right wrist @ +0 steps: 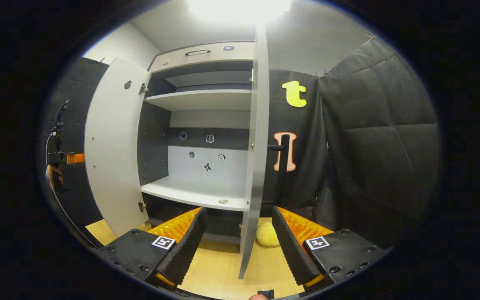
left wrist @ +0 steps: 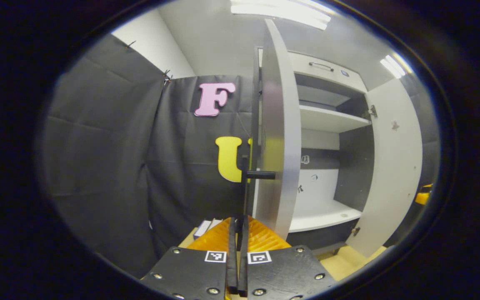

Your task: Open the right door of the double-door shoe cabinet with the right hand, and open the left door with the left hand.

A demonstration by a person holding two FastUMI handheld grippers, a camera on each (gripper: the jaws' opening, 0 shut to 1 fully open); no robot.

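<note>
Although both doors of the shoe cabinet [right wrist: 206, 125] already stand swung out, the risk from here lies in how each hand-held gripper comes away. In the left gripper view, the left hand-held gripper [left wrist: 237, 233] looks edge-on at the left door [left wrist: 279, 137], its fingers drawn nearly together with a thin dark part rising between them (probably the bar of the left handle [left wrist: 261, 175], though I cannot tell whether both fingers press on it). If it is gripped, pulling off sideways could drag the door back or twist the hinge. In the right gripper view, the right hand-held gripper [right wrist: 236, 246] is spread wide, holding nothing, with the right door [right wrist: 254, 158] edge-on between its fingers and touching neither; its right handle [right wrist: 279, 148] juts toward the cloth wall. A careless sideways move could knock that edge and swing the door shut. A yellow ball [right wrist: 267, 234] lies on the floor [right wrist: 219, 271] near the door's foot.
</note>
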